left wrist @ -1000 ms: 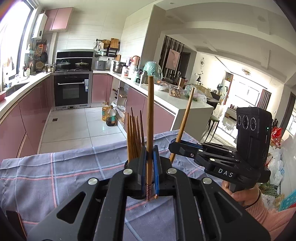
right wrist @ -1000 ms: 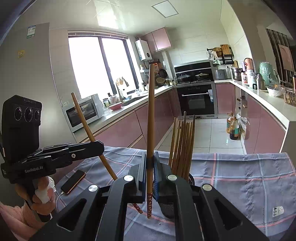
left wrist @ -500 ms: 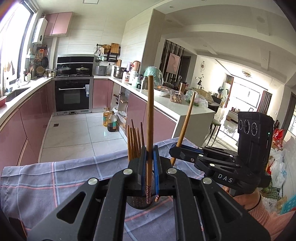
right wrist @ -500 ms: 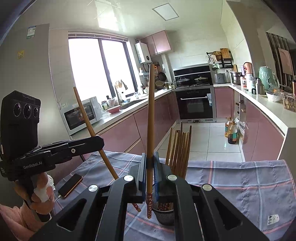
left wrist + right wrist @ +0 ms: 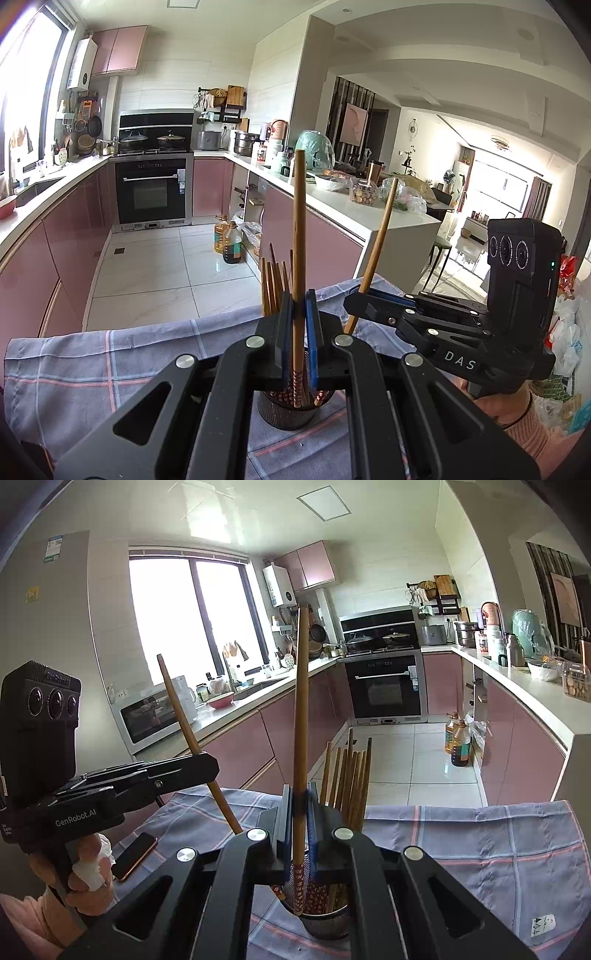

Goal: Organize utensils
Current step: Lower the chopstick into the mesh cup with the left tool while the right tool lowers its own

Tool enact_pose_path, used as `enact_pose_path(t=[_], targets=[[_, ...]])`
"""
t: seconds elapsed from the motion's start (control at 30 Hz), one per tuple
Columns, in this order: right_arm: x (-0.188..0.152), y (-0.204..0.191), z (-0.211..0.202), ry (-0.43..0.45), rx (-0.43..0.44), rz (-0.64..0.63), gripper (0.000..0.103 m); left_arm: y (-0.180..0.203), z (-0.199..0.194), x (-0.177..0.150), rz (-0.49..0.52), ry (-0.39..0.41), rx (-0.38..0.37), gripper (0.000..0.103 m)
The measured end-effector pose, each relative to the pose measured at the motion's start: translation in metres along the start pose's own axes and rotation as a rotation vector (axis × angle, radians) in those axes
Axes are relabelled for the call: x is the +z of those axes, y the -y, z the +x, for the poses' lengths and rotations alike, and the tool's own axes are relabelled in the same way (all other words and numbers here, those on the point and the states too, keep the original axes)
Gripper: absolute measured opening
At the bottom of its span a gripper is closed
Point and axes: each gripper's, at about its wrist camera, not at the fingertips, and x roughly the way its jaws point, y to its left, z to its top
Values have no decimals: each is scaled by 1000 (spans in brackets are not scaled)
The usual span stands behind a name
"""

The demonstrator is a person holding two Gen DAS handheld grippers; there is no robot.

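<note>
My left gripper (image 5: 297, 325) is shut on one upright wooden chopstick (image 5: 297, 236), its patterned tip over the dark mesh utensil holder (image 5: 284, 415). My right gripper (image 5: 297, 812) is shut on a second wooden chopstick (image 5: 301, 701), its tip at the rim of the same holder (image 5: 327, 921). Several chopsticks (image 5: 349, 775) stand in the holder. The right gripper also shows in the left wrist view (image 5: 360, 297), holding its tilted chopstick (image 5: 380, 236). The left gripper shows in the right wrist view (image 5: 207, 764) with its chopstick (image 5: 184, 720).
The holder stands on a blue plaid cloth (image 5: 480, 842) over the table. A phone (image 5: 135, 854) lies on the cloth at the left. Behind are pink kitchen cabinets (image 5: 74, 236), an oven (image 5: 151, 192) and oil bottles (image 5: 229, 243) on the floor.
Both grippers have lifted and pulled back a little with their chopsticks, so more of the holder shows below the fingers. Both stay shut.
</note>
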Motion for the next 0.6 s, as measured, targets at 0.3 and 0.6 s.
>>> enact_pose_path(t=[0.3, 0.6], targets=[[-3, -2, 5, -8, -12, 2, 6, 5, 7, 4, -5, -11, 3, 8], [-5, 0, 12, -23, -24, 12, 6, 6, 8, 5, -9, -18, 2, 8]])
